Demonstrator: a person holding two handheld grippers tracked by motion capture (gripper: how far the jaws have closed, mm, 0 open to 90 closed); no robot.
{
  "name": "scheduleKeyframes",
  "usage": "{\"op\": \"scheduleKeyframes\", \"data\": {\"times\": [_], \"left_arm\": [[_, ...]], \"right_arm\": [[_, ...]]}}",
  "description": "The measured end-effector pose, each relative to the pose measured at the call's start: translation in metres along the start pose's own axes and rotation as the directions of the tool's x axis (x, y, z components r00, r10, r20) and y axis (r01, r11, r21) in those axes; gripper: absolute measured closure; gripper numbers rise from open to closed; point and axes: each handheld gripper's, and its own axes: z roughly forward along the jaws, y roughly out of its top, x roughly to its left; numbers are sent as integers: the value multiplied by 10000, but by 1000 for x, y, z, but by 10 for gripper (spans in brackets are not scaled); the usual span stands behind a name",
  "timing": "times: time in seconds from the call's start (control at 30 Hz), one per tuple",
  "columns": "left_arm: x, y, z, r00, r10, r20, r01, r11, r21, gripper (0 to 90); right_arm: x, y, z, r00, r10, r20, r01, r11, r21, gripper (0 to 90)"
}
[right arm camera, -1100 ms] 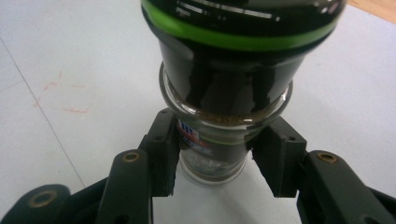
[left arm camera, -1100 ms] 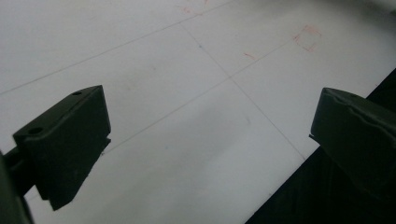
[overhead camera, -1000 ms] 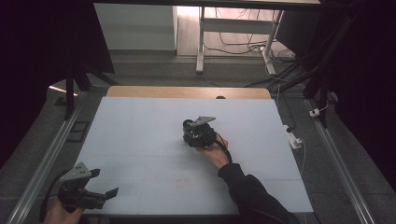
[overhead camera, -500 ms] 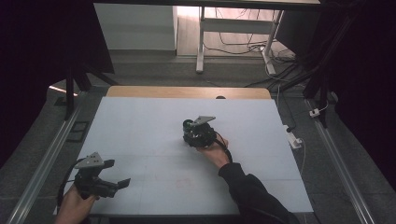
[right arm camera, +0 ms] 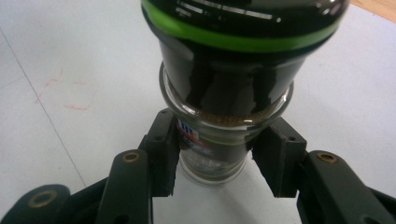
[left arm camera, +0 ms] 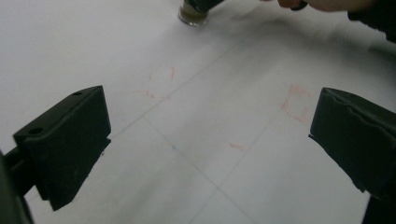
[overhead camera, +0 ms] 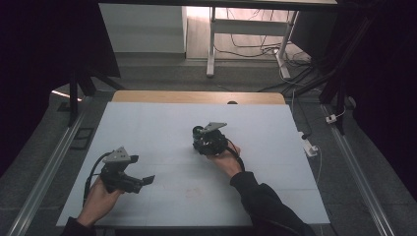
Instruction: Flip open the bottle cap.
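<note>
Right gripper (right arm camera: 217, 163) clamps the glass spice grinder (right arm camera: 224, 88) low; left gripper (left arm camera: 210, 154) hangs wide open, empty, and should seat squarely on the black cap.

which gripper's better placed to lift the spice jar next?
Right. The right gripper already has its jaws either side of the spice jar, near its base. The left gripper is open over bare table, well short of the jar.

White table (overhead camera: 162, 123) — faint red marks (left arm camera: 295, 101); cables (overhead camera: 255, 46) on floor behind.
</note>
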Motion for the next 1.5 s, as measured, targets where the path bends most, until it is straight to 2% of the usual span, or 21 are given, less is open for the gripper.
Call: {"op": "scheduleKeyframes", "data": {"times": [0.17, 0.3, 0.5, 0.67, 0.8, 1.03, 1.13, 1.33, 1.5], "left_arm": [[3, 13, 15, 10000, 27, 25, -27, 9999, 140, 0], [3, 24, 26, 9989, 401, -232, -393, 9987, 339, 0], [6, 42, 39, 9982, 591, -141, -588, 9981, 190, 0], [8, 55, 49, 9972, 702, -243, -694, 9971, 298, 0], [7, 65, 55, 9943, 1011, -337, -1002, 9946, 278, 0], [12, 77, 67, 9926, 1214, -5, -1214, 9924, 192, 0], [14, 82, 73, 9931, 1168, 145, -1171, 9928, 235, 0], [14, 93, 89, 9923, 1200, 298, -1208, 9924, 250, 0], [13, 100, 102, 9899, 1389, 290, -1398, 9896, 338, 9]], "right_arm": [[0, 0, 0, 10000, -8, -4, 8, 10000, 3, 525], [0, 0, 0, 10000, -19, -24, 19, 10000, 4, 525], [-1, 0, 0, 10000, -39, -40, 39, 10000, -4, 525], [-1, 0, 0, 10000, -54, -51, 53, 10000, -10, 525], [-1, 0, 0, 10000, -77, -57, 77, 10000, -16, 525], [-1, 0, 0, 10000, -55, -76, 54, 10000, -45, 524], [-1, -1, 0, 9999, -62, -92, 61, 10000, -64, 524], [-1, -1, 0, 9999, -70, -94, 70, 10000, -62, 524], [-1, -1, 0, 9999, -81, -89, 80, 10000, -49, 524]]}}
